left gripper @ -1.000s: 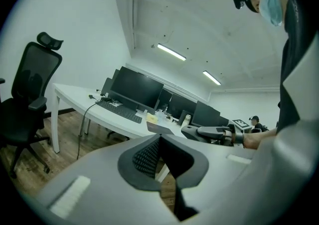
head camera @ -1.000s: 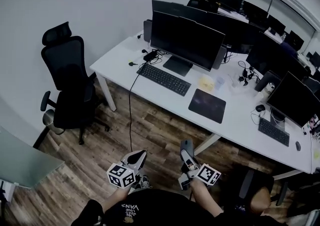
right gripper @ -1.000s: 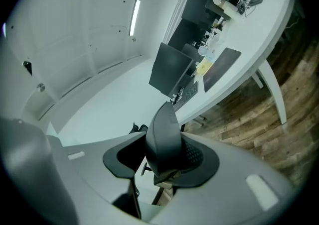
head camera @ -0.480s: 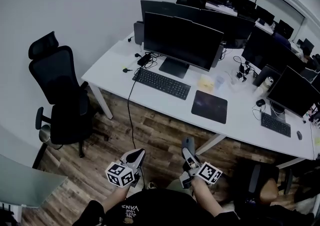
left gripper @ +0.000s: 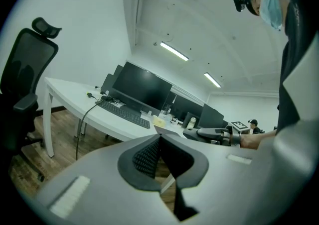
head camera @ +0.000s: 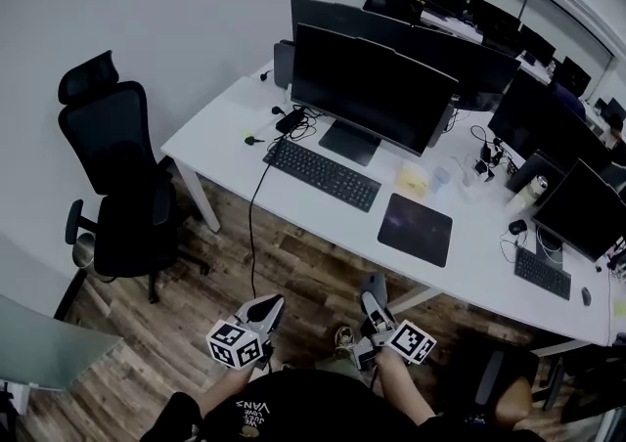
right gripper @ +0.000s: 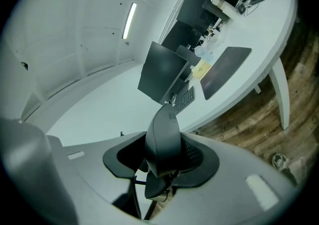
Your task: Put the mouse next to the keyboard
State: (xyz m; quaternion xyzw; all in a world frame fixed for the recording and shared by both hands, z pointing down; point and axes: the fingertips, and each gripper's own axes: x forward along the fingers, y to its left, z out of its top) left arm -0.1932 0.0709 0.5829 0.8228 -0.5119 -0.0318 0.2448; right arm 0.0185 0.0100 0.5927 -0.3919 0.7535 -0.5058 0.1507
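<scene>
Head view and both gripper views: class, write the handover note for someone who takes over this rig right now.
Left gripper: jaws shut, nothing between them.
Right gripper: jaws closed on the dark grey computer mouse, out over the wooden floor, short of the desk.
The black keyboard lies on the white desk in front of the large black monitor. In the head view the dark mouse pad lies to its right, apart from it.
Done: mouse is in the grip.
Left: carry it to the desk, set it beside the keyboard, release.

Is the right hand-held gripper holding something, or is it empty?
Holding. The right hand-held gripper has its jaws closed on a dark grey mouse, which sticks up between them.
</scene>
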